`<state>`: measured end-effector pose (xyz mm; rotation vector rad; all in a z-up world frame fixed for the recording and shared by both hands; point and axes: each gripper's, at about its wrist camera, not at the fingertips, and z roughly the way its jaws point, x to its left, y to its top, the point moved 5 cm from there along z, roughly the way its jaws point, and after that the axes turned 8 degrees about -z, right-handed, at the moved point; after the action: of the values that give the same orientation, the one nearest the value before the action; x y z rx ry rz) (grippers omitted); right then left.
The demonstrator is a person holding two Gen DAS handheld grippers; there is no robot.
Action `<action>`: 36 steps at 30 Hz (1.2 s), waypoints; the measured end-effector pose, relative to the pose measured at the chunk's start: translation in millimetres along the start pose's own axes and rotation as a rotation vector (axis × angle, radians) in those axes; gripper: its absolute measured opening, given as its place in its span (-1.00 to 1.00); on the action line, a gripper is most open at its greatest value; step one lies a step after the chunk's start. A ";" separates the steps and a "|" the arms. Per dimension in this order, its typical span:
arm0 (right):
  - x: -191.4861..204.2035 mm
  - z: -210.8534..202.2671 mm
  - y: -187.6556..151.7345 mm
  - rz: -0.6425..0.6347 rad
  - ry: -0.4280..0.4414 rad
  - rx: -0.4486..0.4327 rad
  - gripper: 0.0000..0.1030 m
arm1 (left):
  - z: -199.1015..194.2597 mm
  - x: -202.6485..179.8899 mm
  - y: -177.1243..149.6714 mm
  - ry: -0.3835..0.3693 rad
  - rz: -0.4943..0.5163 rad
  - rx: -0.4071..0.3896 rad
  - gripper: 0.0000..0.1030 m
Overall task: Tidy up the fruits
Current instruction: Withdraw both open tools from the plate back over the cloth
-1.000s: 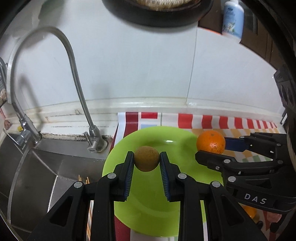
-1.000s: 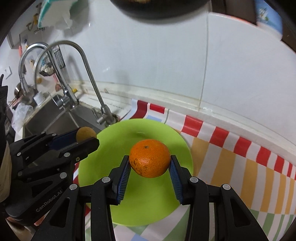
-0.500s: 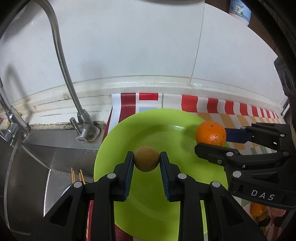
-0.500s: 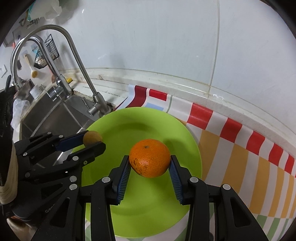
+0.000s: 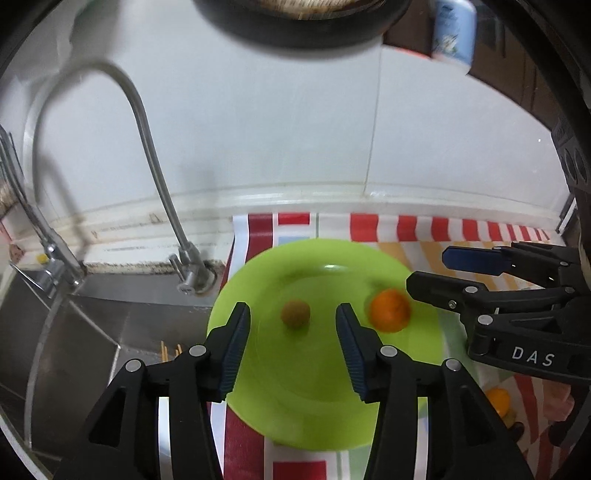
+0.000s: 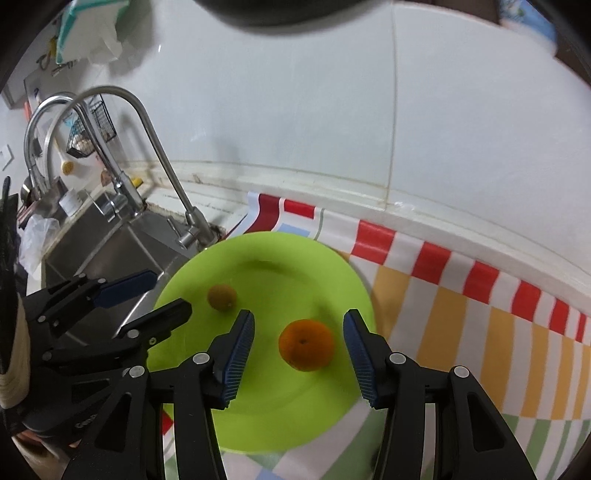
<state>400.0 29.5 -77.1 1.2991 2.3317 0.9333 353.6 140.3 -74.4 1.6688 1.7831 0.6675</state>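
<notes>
A small brown fruit [image 5: 295, 314] and an orange [image 5: 389, 310] lie on the lime-green plate [image 5: 295, 413]. My left gripper [image 5: 292, 321] hovers above the brown fruit; its jaws are opening and the blue pads stand clear of the fruit on both sides. In the right wrist view the orange [image 6: 306, 345] sits on the plate [image 6: 277, 258] between and below the opening jaws of my right gripper [image 6: 298, 321], untouched by the pads. The brown fruit [image 6: 221, 297] lies left of it. The grippers flank each other: the right one [image 5: 430, 271], the left one [image 6: 168, 291].
The plate rests on a red, orange and green striped cloth [image 6: 443, 295] against a white tiled wall. A steel sink [image 5: 92, 332] with a curved faucet [image 5: 147, 147] lies left. Another orange [image 5: 496, 400] sits at the lower right. A dark pan [image 5: 303, 22] hangs overhead.
Both grippers have opened and let go of their fruit. The brown fruit and the orange, held a moment ago, now lie on the green plate. Both views have pulled back a little.
</notes>
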 end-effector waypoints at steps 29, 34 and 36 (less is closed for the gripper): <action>-9.8 -199.5 -67.3 0.052 -0.203 -0.305 0.31 | -152.3 -74.9 -37.6 -0.078 0.042 -0.232 0.38; -13.0 -220.2 -85.8 0.064 -0.233 -0.332 0.31 | -165.1 -90.9 -52.9 -0.103 0.061 -0.246 0.44; -15.7 -229.1 -95.2 0.072 -0.255 -0.345 0.31 | -168.8 -96.7 -58.6 -0.110 0.070 -0.253 0.44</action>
<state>221.6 -108.6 27.4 1.2788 1.8476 1.0655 194.4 45.8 9.1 1.5699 1.5019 0.7813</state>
